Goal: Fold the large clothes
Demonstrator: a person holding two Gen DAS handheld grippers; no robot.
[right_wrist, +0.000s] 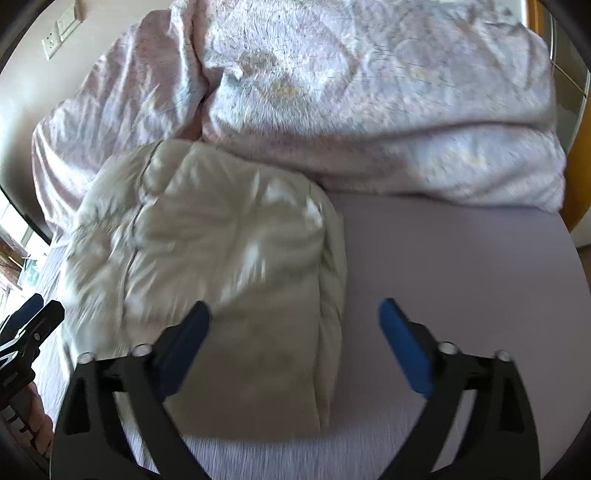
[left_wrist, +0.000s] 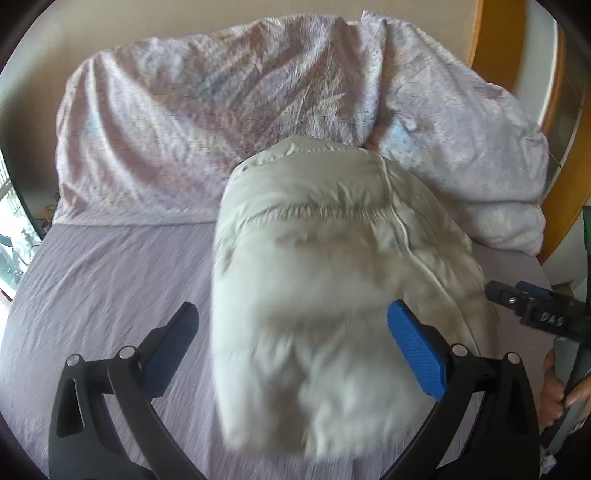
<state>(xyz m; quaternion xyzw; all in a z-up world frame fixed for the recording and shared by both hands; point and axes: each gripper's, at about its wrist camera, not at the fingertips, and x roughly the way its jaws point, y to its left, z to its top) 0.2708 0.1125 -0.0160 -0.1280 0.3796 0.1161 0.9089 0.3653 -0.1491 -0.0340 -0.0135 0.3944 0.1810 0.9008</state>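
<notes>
Cream puffer jacket [left_wrist: 314, 295] lies folded (blurred).

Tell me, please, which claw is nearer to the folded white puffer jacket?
Left. The left claw hangs open straddling the folded white puffer jacket; the right claw hangs open over the jacket's right edge, mostly above bare lilac bedsheet.

Home bedroom, bed [left_wrist: 92, 295], rumpled floral duvet [left_wrist: 184, 129], wall sockets [right_wrist: 61, 31]

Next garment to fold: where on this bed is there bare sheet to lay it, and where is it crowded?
Bare lilac sheet lies right of the folded white jacket, below the heaped duvet; another bare stretch lies left of the jacket. The middle and the far end are crowded.
</notes>
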